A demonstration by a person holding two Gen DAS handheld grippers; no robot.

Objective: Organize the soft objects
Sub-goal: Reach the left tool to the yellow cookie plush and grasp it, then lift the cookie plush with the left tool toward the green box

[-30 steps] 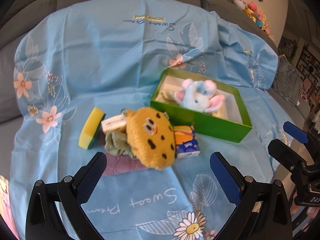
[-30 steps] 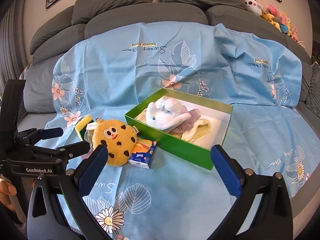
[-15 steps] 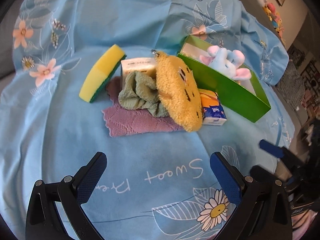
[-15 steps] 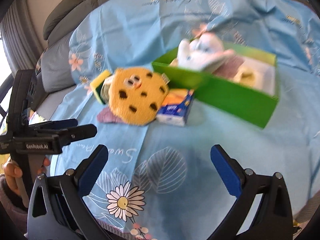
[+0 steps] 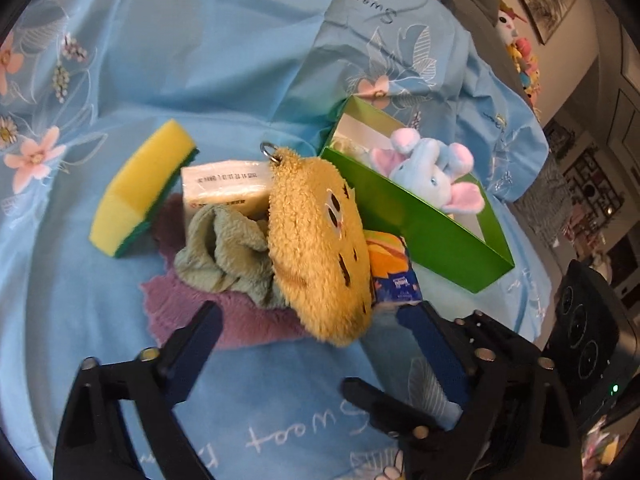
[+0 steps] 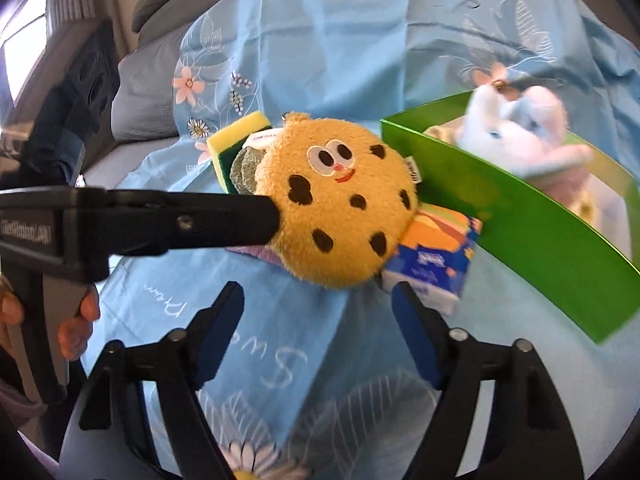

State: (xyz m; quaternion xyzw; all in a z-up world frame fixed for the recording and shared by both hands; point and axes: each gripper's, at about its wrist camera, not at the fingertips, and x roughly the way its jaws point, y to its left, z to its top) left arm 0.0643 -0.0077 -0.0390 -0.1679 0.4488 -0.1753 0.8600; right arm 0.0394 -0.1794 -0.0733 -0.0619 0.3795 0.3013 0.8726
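Lying at the left of the heap on the blue floral sheet, a yellow sponge with a green scouring side sat just beside a white tissue pack. Next came a crumpled green cloth on top of a flat purple cloth. The round cookie plush leaned over both cloths, its metal ring at the top, and an orange-and-blue tissue pack was tucked against its right edge. Furthest right, the green box already held a blue elephant plush.

Both claws had just been closing, yet nothing was clamped. The left claw stood apart, straddling the plush's lower edge; in the right wrist view one of its arms crossed to the plush's left side, though actual contact could not be told. The right claw also stood apart, just short of the plush, with its right finger near the tissue pack.

The plush looked light, fuzzy and squashy, so it would likely compress rather than slip. A pinch across its thick lower rim seemed the safest hold; the cloths beneath could snag and lift along with it.
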